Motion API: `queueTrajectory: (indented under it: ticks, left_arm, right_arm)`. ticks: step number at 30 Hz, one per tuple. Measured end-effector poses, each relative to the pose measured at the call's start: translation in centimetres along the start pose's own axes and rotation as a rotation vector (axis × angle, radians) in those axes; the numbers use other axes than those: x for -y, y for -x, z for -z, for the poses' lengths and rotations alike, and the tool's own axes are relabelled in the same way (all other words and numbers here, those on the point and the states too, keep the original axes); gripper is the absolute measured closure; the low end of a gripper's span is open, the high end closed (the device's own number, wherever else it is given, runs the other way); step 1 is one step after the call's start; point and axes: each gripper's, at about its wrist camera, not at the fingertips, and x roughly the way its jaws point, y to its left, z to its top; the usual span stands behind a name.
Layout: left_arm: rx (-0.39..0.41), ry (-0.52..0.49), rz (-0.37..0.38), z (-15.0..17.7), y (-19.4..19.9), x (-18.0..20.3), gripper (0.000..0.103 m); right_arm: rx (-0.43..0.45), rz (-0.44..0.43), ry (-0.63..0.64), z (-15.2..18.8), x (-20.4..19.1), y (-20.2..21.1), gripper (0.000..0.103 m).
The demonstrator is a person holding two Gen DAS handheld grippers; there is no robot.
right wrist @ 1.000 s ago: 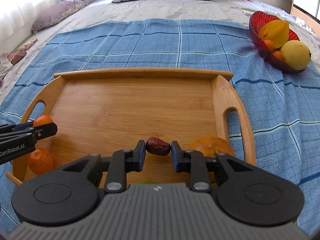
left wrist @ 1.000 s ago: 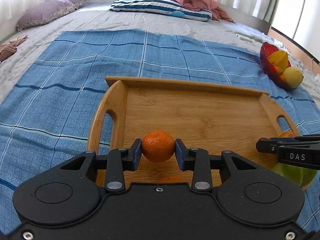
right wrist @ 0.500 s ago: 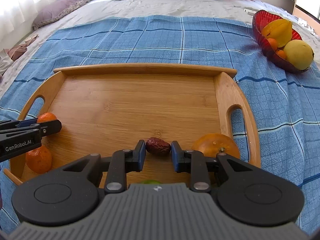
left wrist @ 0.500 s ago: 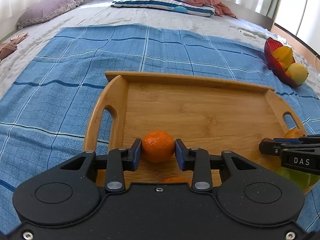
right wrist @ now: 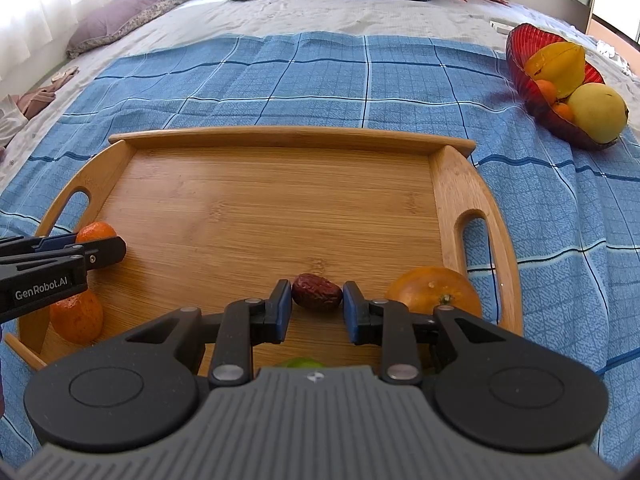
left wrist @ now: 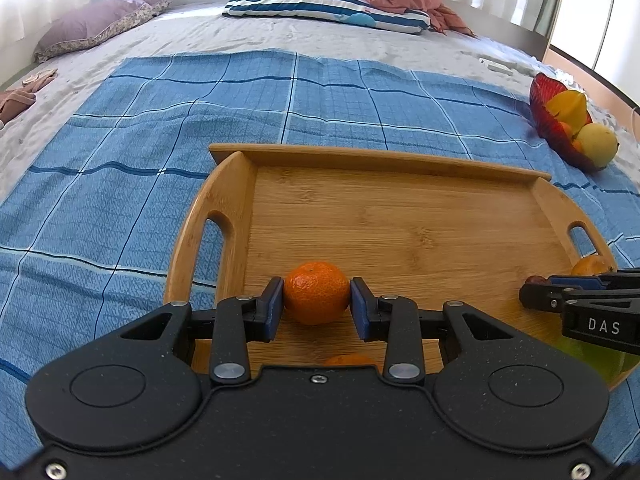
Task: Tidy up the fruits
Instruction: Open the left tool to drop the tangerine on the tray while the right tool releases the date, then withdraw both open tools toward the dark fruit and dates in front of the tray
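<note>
My left gripper (left wrist: 316, 302) is shut on a small tangerine (left wrist: 316, 294) at the near left of the wooden tray (left wrist: 400, 220), low over the tray floor. In the right wrist view my right gripper (right wrist: 315, 306) straddles a dark red date (right wrist: 317, 298) that lies on the tray (right wrist: 280, 200). Its jaws are opening, and thin gaps show beside the date. A large orange (right wrist: 434, 296) sits by the right handle. A second tangerine (right wrist: 76, 316) lies under the left gripper's fingers (right wrist: 102, 250). A green fruit (left wrist: 588, 356) is mostly hidden under the right gripper.
A red bowl (right wrist: 536, 92) with a yellow pear, a starfruit and small oranges stands on the blue checked cloth (right wrist: 280, 68) at the far right. The cloth covers a bed with pillows (left wrist: 328, 8) at the far end. The tray's far half is bare wood.
The right gripper's pads have drawn slightly away from the date, which stays on the tray. The left gripper still grips its tangerine in the same spot.
</note>
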Motion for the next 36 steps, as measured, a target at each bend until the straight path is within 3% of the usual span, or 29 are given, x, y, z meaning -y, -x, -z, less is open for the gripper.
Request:
queueTrajectory:
  ticks: [3,6,8,13,15,23,28,36]
  left_arm:
    - [-0.001,0.001,0.001,0.0,0.0,0.0,0.069]
    - [-0.006,0.008,0.007,0.0,0.0,-0.1,0.067]
    - [0.000,0.000,-0.002,0.0,0.0,-0.1,0.054]
    - [0.021,-0.006,0.004,0.0,0.8,-0.2,0.038]
    - [0.038,-0.007,0.003,0.0,1.4,-0.3,0.026]
    - [0.131,-0.061,-0.018,0.9,4.5,0.1,0.006]
    - [0.168,-0.060,0.007,1.9,6.4,-0.2,0.002]
    - [0.209,-0.048,0.040,4.2,9.2,-0.3,0.000]
  right_arm:
    - [0.001,0.002,-0.002,0.0,0.0,0.0,0.067]
    - [0.003,0.004,-0.002,0.1,0.0,0.0,0.059]
    - [0.009,0.013,0.000,0.1,-0.1,0.1,0.046]
    - [0.063,-0.015,-0.005,0.3,-0.4,1.4,0.028]
    - [0.088,-0.007,0.007,0.4,-0.5,1.9,0.026]
    - [0.199,0.002,0.027,1.1,-0.3,4.5,0.012]
    - [0.281,0.014,0.043,2.1,-0.3,6.3,0.000]
    - [0.387,0.006,0.063,4.5,-0.2,9.0,0.000]
